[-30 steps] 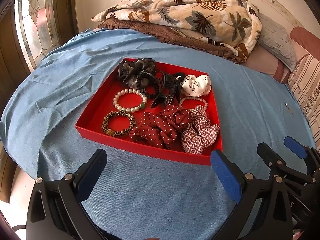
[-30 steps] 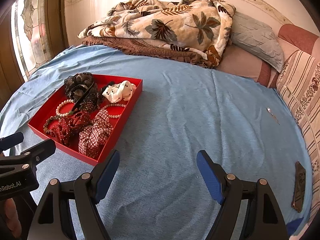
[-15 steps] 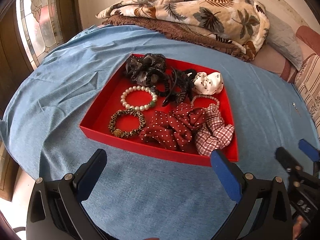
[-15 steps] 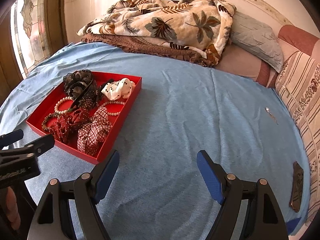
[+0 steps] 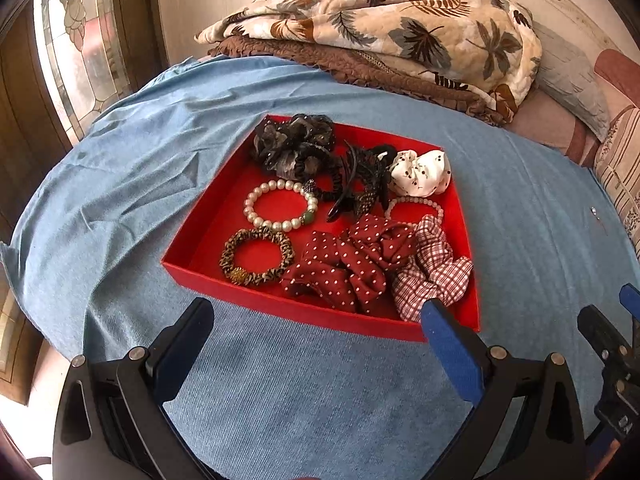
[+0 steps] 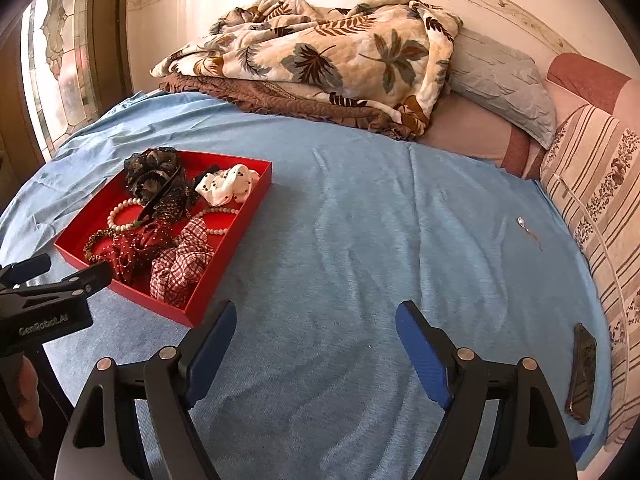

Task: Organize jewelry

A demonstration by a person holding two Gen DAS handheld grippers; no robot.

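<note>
Both the left gripper [image 5: 316,332] and right gripper [image 6: 316,338] gape empty above the bed [image 6: 360,240]. A dark flat object [image 6: 582,372], perhaps a phone, lies well apart from the red tray [image 5: 224,200].

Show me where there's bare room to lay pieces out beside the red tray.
Free: the blue sheet between the red tray and the phone; also the strip between tray and left claw. Crowded: the tray's right half, scrunchies packed together.

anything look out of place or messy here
A small silvery piece lies alone on the blue sheet, far right of the red tray. In the tray, a black claw clip sprawls across neighbouring pieces.
</note>
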